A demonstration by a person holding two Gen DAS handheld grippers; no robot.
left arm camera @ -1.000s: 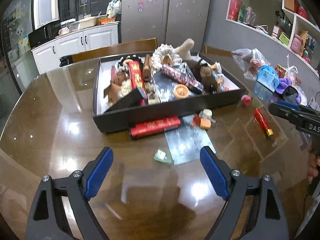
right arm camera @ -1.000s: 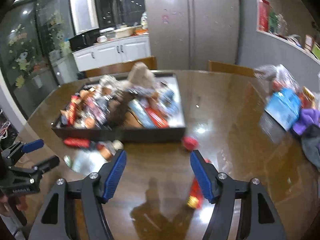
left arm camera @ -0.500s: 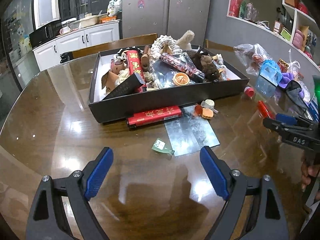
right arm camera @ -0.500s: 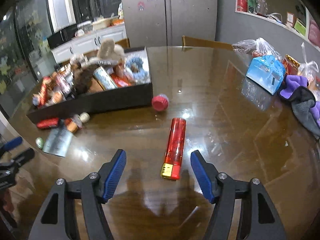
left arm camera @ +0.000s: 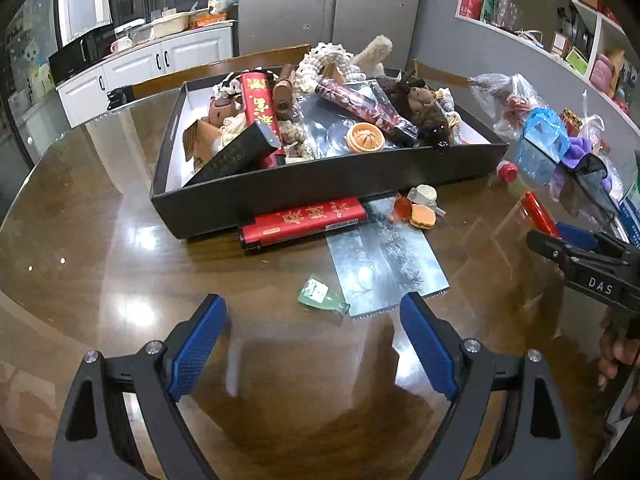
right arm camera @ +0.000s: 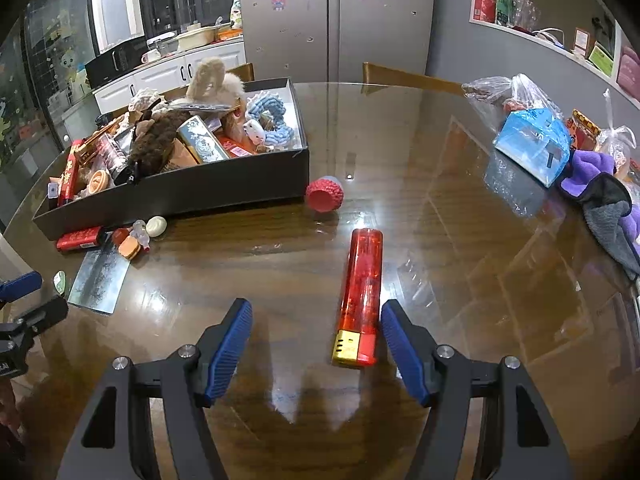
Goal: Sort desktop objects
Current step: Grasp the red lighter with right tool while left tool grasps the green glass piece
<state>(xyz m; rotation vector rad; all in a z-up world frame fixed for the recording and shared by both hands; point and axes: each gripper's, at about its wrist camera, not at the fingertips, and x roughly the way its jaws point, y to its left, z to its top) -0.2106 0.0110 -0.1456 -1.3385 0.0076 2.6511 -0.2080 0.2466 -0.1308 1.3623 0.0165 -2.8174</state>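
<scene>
glossy brown desk, loose items near a full box.
red lighter lies lengthwise, pointing away, its near end inside the spread right claw, toward the right pad; left claw spread, empty.

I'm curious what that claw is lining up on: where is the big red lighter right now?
In the right wrist view the big red lighter lies flat on the table, its gold end between the right claw's open fingers, nearer the right one.

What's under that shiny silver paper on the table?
Only brown table shows around the silver sheet. Its far edge slips under the black box. Whatever lies beneath the sheet is covered.
</scene>
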